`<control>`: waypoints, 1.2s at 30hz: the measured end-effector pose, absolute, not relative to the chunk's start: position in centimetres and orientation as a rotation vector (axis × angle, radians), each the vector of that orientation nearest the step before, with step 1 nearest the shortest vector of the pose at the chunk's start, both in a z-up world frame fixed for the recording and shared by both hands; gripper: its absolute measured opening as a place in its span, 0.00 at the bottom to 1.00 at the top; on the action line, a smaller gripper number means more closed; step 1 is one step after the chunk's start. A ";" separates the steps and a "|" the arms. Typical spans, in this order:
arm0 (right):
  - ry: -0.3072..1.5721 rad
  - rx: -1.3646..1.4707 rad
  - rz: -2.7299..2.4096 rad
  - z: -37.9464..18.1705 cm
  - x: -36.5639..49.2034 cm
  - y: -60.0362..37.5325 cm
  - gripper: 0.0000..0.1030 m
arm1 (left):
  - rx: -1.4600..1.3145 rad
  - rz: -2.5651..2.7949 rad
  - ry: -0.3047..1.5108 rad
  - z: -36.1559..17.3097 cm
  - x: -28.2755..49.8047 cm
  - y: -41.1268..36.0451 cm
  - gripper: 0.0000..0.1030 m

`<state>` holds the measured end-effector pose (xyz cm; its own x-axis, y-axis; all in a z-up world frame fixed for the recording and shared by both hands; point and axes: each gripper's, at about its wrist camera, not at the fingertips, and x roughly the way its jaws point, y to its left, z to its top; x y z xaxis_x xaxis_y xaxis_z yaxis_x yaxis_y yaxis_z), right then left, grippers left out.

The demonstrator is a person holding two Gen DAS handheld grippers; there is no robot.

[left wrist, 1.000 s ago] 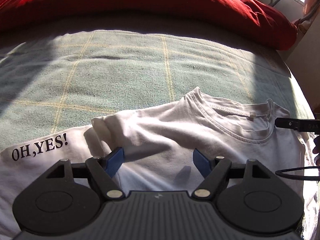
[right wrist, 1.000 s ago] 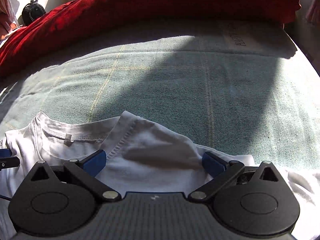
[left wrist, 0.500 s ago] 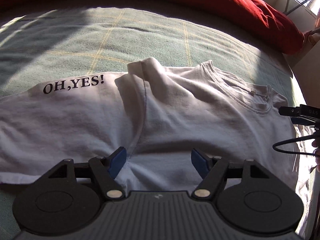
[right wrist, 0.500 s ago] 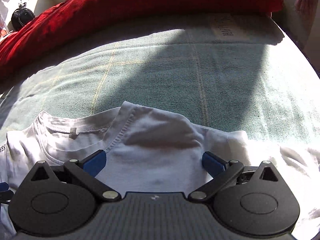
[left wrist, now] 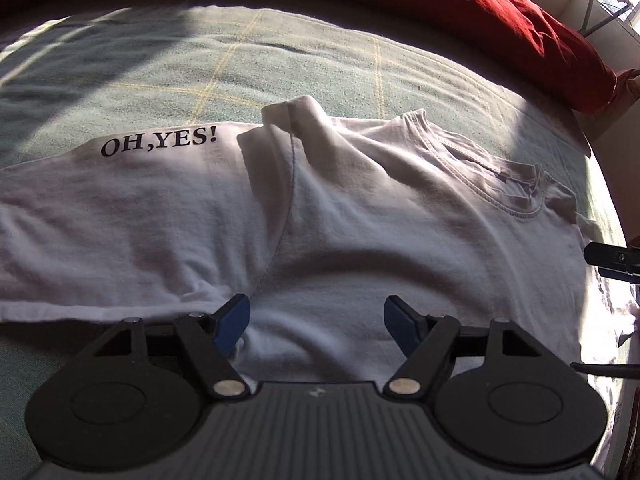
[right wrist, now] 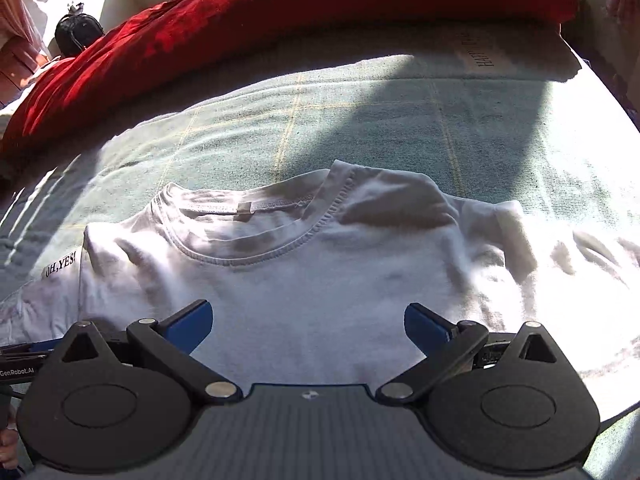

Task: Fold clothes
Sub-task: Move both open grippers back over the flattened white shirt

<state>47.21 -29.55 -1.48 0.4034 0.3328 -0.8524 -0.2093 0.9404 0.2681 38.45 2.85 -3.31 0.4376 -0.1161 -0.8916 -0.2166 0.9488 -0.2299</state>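
Both jaws stood spread, with nothing pinched between them. On the left gripper (left wrist: 317,320) the jaws had just been opening a little, and only the cloth lay below the gap; the blue pads (left wrist: 234,318) did not press on it. The right gripper (right wrist: 308,322) also had its two blue pads (right wrist: 188,320) wide apart above the fabric, holding nothing.

Under both grippers lay the white cotton T-shirt (left wrist: 360,220), spread on the pale green blanket with thin yellow checks (left wrist: 200,60).

In the left wrist view, from left to right: the left sleeve (left wrist: 120,208) was stretched out flat to the side, with the black printed words "OH,YES!" (left wrist: 159,145) near its upper edge. Next came the curved shoulder seam and a small raised fold of cloth (left wrist: 296,116) at the top of the shoulder. Then came the chest, with soft wrinkles and a dark shadow across it. At the right was the round ribbed neckline (left wrist: 508,188) with a small label inside. At the right edge a black part of the right gripper (left wrist: 612,258) showed.

In the right wrist view the same print (right wrist: 60,267) was small at the far left, the neckline (right wrist: 248,232) with its label was in the middle, and the right sleeve (right wrist: 568,256) lay crumpled in very bright sun at the right.

Behind the blanket, along the far side, lay a thick dark red quilt (right wrist: 280,12).
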 end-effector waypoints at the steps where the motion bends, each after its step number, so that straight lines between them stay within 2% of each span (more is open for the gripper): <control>1: 1.109 0.117 0.342 -1.4 46.8 -29.7 1.00 | -0.341 0.047 1.116 -3.0 38.4 2.8 0.72; 8: 1.152 0.107 0.330 -1.9 43.5 -30.7 1.00 | -0.348 -0.085 1.083 -3.2 40.7 -0.3 0.72; 13: 1.172 0.145 0.269 -2.7 42.2 -33.0 1.00 | -0.177 -0.060 1.131 -4.8 39.3 -1.5 0.74; 21: 1.100 0.199 0.100 -2.8 42.1 -41.0 1.00 | -0.141 -0.053 1.114 -1.6 41.2 -1.8 0.72; 30: 0.965 0.227 0.263 -2.5 48.3 -42.6 1.00 | -0.217 -0.177 1.027 -0.7 48.0 -7.7 0.72; 36: 1.000 0.220 0.391 -6.4 52.7 -42.3 1.00 | -0.281 -0.245 1.047 -1.7 50.1 -10.4 0.72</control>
